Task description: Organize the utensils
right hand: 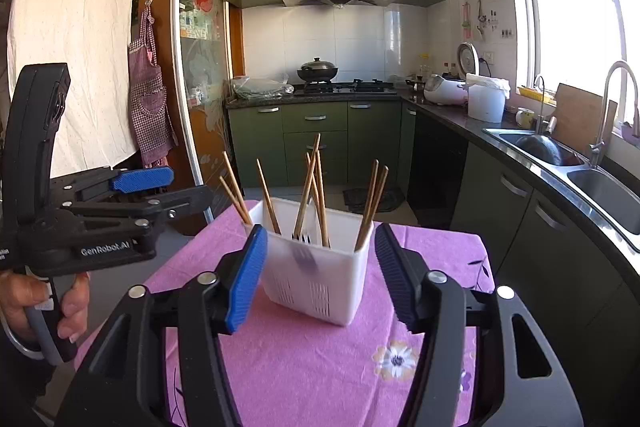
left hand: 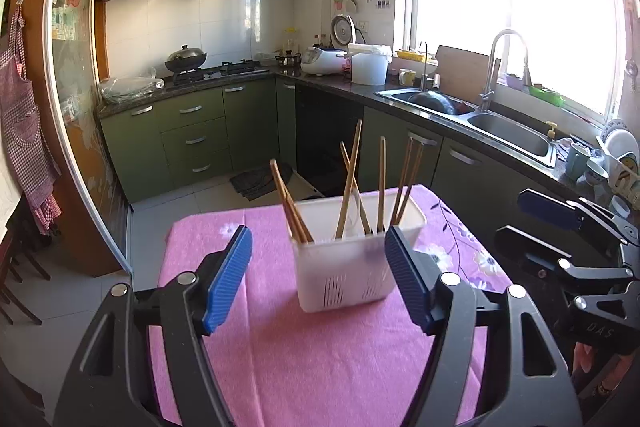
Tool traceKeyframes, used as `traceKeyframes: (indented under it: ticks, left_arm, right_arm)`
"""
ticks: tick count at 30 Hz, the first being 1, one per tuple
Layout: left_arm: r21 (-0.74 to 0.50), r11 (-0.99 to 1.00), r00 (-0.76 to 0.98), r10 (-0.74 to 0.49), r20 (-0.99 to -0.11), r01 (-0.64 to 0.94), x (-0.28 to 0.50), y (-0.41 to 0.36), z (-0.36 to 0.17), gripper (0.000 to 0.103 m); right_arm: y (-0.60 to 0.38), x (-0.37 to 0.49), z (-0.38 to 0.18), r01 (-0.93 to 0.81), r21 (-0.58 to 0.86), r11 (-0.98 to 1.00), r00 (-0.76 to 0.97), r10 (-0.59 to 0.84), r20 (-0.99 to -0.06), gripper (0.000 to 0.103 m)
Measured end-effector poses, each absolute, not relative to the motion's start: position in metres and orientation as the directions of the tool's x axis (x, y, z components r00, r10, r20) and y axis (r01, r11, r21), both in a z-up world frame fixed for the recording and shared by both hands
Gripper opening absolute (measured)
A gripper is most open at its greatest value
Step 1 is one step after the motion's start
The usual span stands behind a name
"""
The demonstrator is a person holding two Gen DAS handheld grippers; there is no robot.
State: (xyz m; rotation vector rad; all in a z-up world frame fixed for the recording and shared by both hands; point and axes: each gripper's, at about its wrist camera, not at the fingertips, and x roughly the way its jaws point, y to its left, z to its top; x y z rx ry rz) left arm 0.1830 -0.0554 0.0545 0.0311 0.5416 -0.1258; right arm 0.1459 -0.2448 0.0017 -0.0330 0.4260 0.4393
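Both grippers, left gripper (left hand: pixel 318 277) and right gripper (right hand: pixel 320 273), stand wide apart, gripping nothing. At twelve o'clock from each, near the pads, sits the white holder (left hand: pixel 344 267) on the pink tablecloth (left hand: pixel 320 367), with wooden chopsticks (left hand: pixel 350 183) leaning loosely inside. Likely light, stiff and smooth, the sticks may slip or twist; pinch one mid-shaft above the rim.

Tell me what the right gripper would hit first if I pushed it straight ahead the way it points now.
Most likely the white utensil holder on the pink tablecloth: it sits between the right gripper's open blue pads, slightly beyond them, chopsticks standing inside. Nothing else shows in that line, though depth is hard to judge.
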Motion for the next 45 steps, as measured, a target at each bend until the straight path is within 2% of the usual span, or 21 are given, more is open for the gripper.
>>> traceKeyframes:
  ticks: [2, 6, 10, 15, 24, 45]
  left_arm:
    - [-0.021, 0.991, 0.836, -0.122, -0.535, 0.131, 0.161, -0.051, 0.040, 0.073]
    - [-0.025, 0.993, 0.834, -0.107, -0.541, 0.111, 0.114, -0.041, 0.012, 0.073]
    - [-0.035, 0.996, 0.846, -0.090, -0.525, 0.085, 0.071, -0.032, -0.003, 0.081]
    - [-0.060, 0.995, 0.846, -0.100, -0.524, 0.081, 0.036, -0.023, -0.006, 0.087]
    - [-0.066, 0.994, 0.855, -0.110, -0.508, 0.088, 0.005, -0.022, 0.002, 0.093]
    - [-0.076, 0.992, 0.867, -0.125, -0.483, 0.101, -0.007, -0.025, 0.015, 0.096]
  right_arm:
    - [-0.255, 0.122, -0.012, -0.412, 0.088, 0.907, 0.817, 0.411, -0.404, 0.073]
    - [-0.272, 0.073, -0.032, -0.383, 0.124, 0.915, 0.833, 0.400, -0.382, 0.087]
    - [-0.282, 0.027, -0.039, -0.365, 0.101, 0.925, 0.857, 0.377, -0.352, 0.098]
    - [-0.290, -0.019, -0.035, -0.356, 0.066, 0.932, 0.873, 0.357, -0.333, 0.098]
    - [-0.286, -0.068, -0.020, -0.326, 0.017, 0.945, 0.899, 0.316, -0.302, 0.098]
    - [-0.287, -0.062, -0.019, -0.340, 0.054, 0.939, 0.882, 0.338, -0.327, 0.098]
